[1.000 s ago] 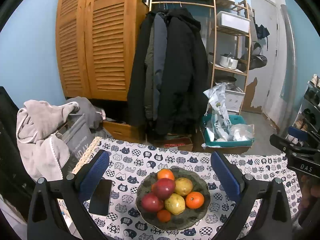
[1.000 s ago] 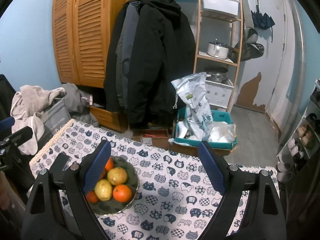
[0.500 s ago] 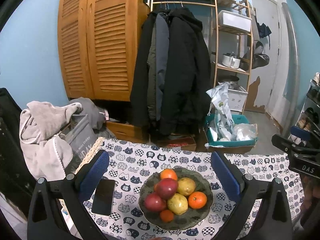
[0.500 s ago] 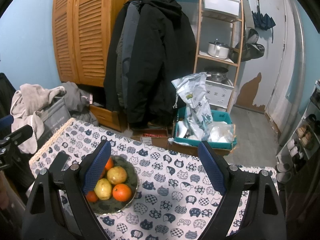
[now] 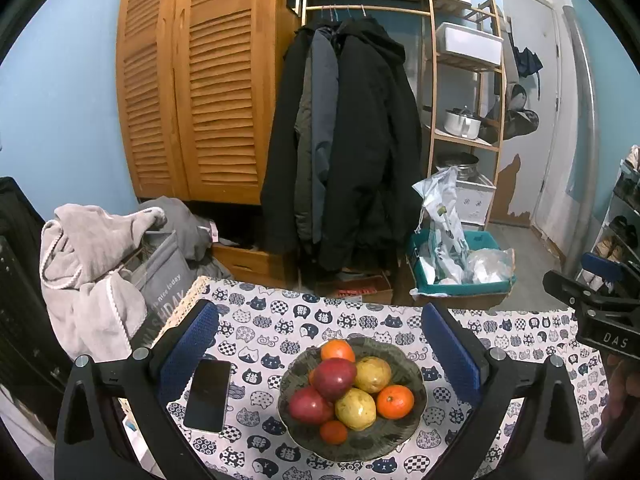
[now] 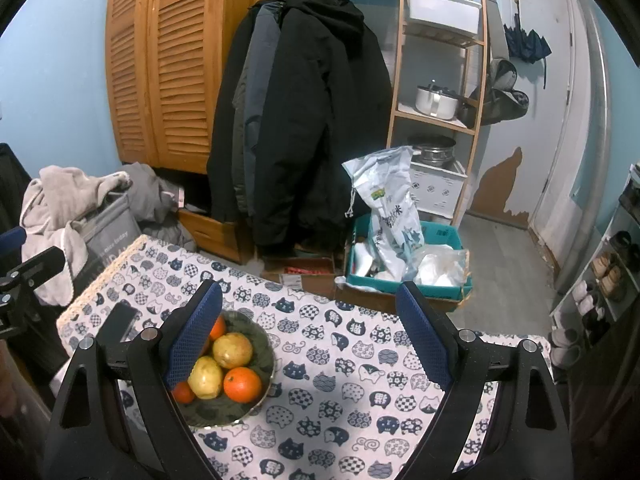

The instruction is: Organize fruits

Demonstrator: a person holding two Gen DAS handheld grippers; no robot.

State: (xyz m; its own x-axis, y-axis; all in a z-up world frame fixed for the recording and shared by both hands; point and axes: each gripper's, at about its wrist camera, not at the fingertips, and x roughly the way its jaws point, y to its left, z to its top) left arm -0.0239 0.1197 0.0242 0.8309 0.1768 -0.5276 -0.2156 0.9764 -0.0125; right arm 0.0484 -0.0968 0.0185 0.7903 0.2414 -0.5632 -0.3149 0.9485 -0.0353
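A dark bowl on a cat-print tablecloth holds two red apples, two yellow pears and several oranges. My left gripper hovers open above the bowl, its blue pads wide apart and nothing between them. In the right wrist view the bowl lies at the lower left, partly behind the left finger. My right gripper stands open over bare cloth to the bowl's right, holding nothing.
A black phone lies left of the bowl. A grey bag with towels stands past the table's left edge. Coats, a wooden wardrobe, a shelf rack and a teal crate are behind the table.
In the left wrist view the bowl and table have drifted slightly to the right and up. The right wrist view is unchanged, and both grippers keep the same opening.
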